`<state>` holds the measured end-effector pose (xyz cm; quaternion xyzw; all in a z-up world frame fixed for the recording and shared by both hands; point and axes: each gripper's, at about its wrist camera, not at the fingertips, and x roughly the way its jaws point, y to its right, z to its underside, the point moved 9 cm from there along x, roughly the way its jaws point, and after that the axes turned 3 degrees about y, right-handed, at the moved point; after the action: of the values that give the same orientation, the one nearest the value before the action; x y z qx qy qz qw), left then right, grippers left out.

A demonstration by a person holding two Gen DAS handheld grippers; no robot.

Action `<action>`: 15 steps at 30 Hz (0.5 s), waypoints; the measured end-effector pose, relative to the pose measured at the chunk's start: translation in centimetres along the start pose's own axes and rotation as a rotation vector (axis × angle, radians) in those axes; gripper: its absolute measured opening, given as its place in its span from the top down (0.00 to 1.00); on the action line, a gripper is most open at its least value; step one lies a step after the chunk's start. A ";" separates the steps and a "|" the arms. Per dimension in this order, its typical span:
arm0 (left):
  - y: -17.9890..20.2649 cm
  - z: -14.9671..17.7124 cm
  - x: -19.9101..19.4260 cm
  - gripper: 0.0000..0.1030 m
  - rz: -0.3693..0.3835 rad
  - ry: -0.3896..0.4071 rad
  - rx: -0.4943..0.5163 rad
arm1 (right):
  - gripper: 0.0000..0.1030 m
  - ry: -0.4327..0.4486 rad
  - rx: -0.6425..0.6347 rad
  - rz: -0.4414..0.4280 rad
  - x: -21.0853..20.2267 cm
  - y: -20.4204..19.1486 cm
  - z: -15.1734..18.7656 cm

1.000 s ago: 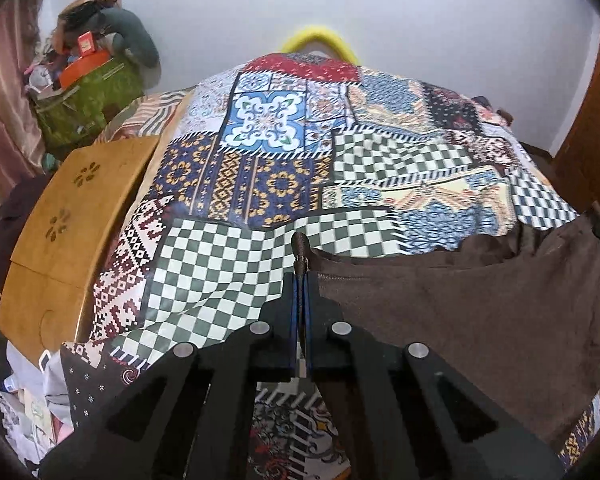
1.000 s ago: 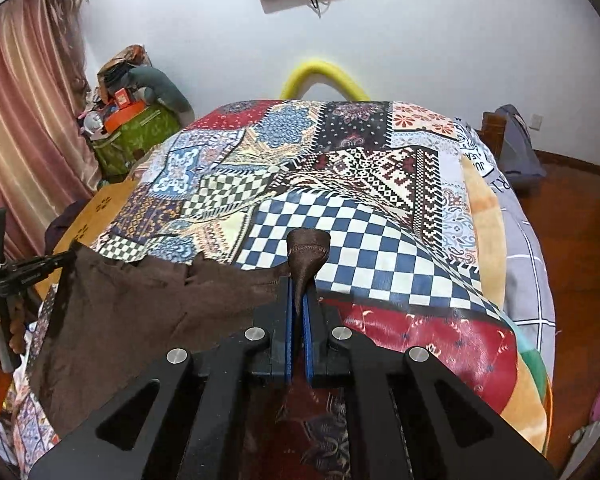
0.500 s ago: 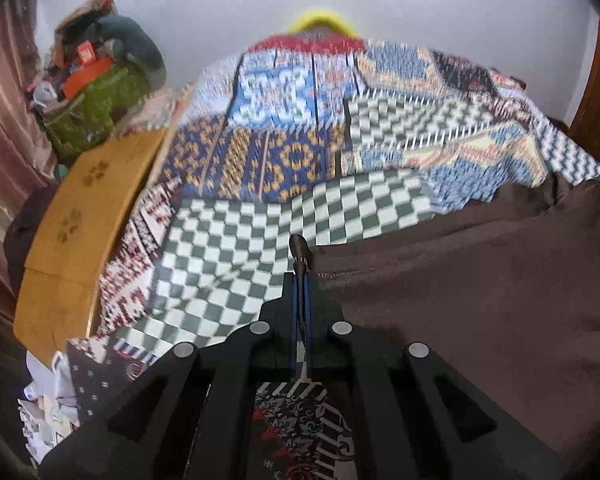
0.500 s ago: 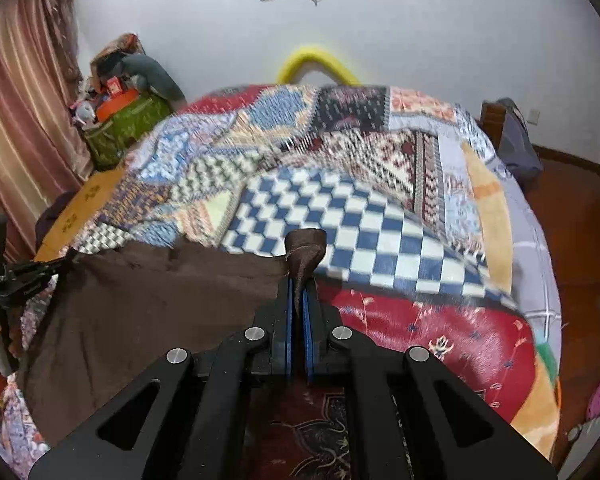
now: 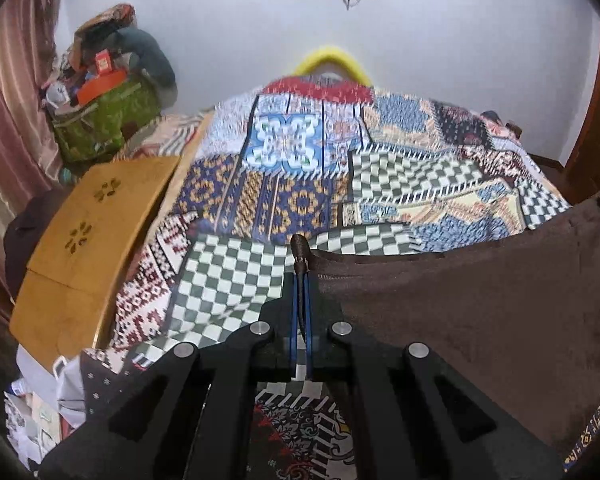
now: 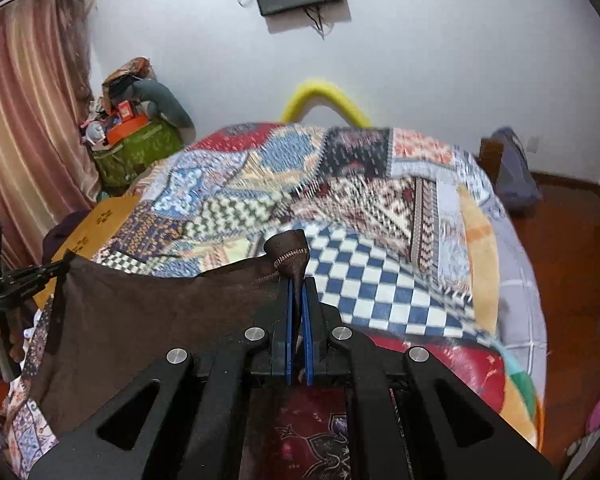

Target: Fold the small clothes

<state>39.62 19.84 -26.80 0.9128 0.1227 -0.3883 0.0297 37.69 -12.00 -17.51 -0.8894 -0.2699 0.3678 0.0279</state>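
A dark brown garment [image 5: 472,312] hangs stretched between both grippers above the patchwork bedspread [image 5: 284,200]. My left gripper [image 5: 300,276] is shut on its left top corner, where a rolled hem sticks out past the blue pads. In the right wrist view my right gripper [image 6: 297,288] is shut on the other top corner, a stitched flap [image 6: 288,252] poking up between its fingers. The cloth [image 6: 156,328] sags to the left from there to the left gripper [image 6: 24,280], seen small at the far left with a hand below it.
A wooden folding table [image 5: 88,232] leans at the bed's left side. A green bag [image 5: 104,120] piled with things stands in the back left corner by a pink curtain [image 6: 24,128]. A yellow curved bar [image 6: 324,100] rises behind the bed. Wooden floor [image 6: 572,248] lies to the right.
Both views tilted down and then back up; the wall screen has come into view in the left one. The garment's top edge sagged half a second ago and is taut again. Both grips are unchanged.
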 end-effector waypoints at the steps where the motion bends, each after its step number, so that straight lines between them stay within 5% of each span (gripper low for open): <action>1: 0.0 0.5 1.0 0.98 -0.003 -0.030 0.004 | 0.96 -0.018 0.008 0.003 0.5 0.2 0.4; 7: 0.2 3.8 4.4 0.95 -0.030 -0.164 0.041 | 0.93 -0.134 0.038 0.033 3.3 1.5 3.1; 11: 0.1 4.4 4.2 0.90 -0.012 -0.183 0.027 | 0.69 -0.153 0.080 0.031 2.6 2.0 3.6; 15: 0.0 3.7 2.6 0.87 0.002 -0.165 0.011 | 0.62 -0.128 0.072 0.039 0.6 1.6 3.0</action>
<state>38.72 19.84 -31.25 0.8779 0.1167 -0.4631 0.0349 36.82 -13.52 -20.50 -0.8675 -0.2403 0.4340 0.0355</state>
